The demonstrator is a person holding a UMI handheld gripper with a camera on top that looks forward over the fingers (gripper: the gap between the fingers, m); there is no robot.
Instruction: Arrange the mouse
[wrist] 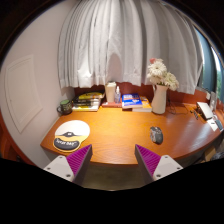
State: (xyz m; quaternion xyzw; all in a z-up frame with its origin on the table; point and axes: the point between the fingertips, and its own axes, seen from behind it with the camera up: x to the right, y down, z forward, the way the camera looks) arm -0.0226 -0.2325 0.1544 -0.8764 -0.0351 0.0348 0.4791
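A dark grey mouse (156,134) lies on the wooden desk (120,140), to the right, beyond my right finger. A round black and yellow mouse pad (71,135) lies on the desk's left part, just beyond my left finger. My gripper (113,160) is open and empty, held above the desk's near edge. Its purple pads (150,158) stand wide apart with nothing between them.
Books (88,100) are stacked at the back left, more books (133,101) at the back middle. A white vase of flowers (159,85) stands at the back right. A box (209,111) sits at the far right. Curtains hang behind the desk.
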